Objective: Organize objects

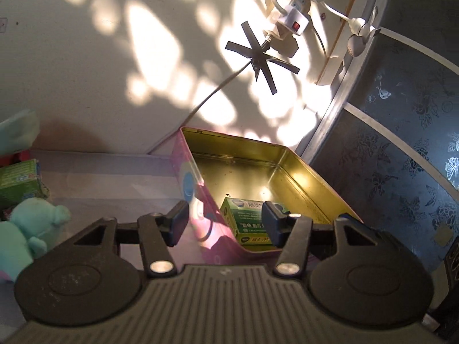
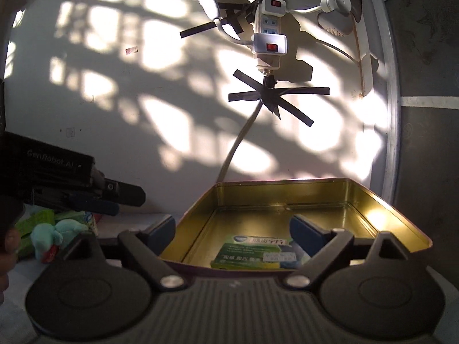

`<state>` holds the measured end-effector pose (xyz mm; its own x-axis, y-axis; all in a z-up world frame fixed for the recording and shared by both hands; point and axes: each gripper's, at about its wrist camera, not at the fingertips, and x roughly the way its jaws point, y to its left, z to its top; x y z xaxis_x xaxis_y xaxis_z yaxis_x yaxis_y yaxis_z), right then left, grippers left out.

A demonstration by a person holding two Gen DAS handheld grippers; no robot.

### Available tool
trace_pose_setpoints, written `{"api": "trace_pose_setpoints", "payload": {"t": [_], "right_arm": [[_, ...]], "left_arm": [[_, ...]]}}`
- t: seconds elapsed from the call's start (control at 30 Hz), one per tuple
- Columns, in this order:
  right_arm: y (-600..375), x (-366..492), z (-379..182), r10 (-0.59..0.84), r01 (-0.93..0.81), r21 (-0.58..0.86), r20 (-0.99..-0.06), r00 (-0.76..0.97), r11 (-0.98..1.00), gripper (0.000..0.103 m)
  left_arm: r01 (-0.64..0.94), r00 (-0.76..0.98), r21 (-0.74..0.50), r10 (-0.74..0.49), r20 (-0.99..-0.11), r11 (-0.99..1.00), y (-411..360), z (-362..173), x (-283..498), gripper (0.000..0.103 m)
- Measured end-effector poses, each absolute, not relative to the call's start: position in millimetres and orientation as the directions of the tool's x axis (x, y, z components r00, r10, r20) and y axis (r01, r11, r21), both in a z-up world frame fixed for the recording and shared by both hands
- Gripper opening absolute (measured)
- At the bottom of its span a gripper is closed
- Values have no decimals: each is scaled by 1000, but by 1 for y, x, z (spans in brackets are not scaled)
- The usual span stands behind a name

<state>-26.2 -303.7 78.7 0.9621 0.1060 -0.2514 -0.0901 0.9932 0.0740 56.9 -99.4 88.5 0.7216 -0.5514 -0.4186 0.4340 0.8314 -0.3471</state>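
Observation:
An open tin point(image 1: 311, 182), pink outside and gold inside, stands on the surface against the wall. A small green box point(image 1: 243, 222) lies flat in its near corner. My left gripper point(image 1: 226, 223) hovers over the tin's near left wall, open, with nothing pressed between its blue pads. In the right wrist view the tin point(image 2: 287, 185) lies straight ahead with the green box point(image 2: 246, 253) on its floor. My right gripper point(image 2: 233, 233) stands wide open over the tin's near edge, holding nothing. The left gripper point(image 2: 129, 202) shows from the side, further left.
A teal plush toy point(image 1: 31, 229) and a green carton point(image 1: 20, 180) lie left of the tin. A power strip point(image 2: 268, 28) and its taped cable point(image 2: 238, 143) hang on the wall behind. A dark floral panel point(image 1: 401, 172) closes the right side. A hand point(image 2: 8, 246) shows at the left edge.

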Motion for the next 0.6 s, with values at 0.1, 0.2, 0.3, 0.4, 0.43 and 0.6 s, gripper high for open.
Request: {"api": "trace_pose_setpoints", "payload": {"t": [0.1, 0.2, 0.3, 0.4, 0.43, 0.6], "right_arm": [[-274, -30, 85, 238, -212, 123, -265, 934, 970, 83], [-235, -21, 81, 380, -341, 172, -336, 862, 924, 68], [-193, -12, 76, 461, -425, 179, -375, 804, 887, 64], [-153, -1, 73, 495, -483, 139, -402, 770, 865, 62], [-143, 4, 72, 503, -495, 135, -412, 760, 858, 62], [-107, 37, 63, 511, -506, 154, -482, 711, 849, 62]], "left_arm": [[373, 771, -341, -493, -403, 863, -46, 85, 25, 61], [246, 811, -366, -397, -429, 898, 10, 72, 12, 61], [130, 824, -375, -311, -474, 918, 54, 57, 10, 60], [68, 826, -357, -253, -503, 932, 76, 44, 4, 60], [60, 827, -349, -242, -507, 935, 80, 41, 1, 60], [33, 832, -269, -175, -527, 963, 82, 35, -3, 60]]}}
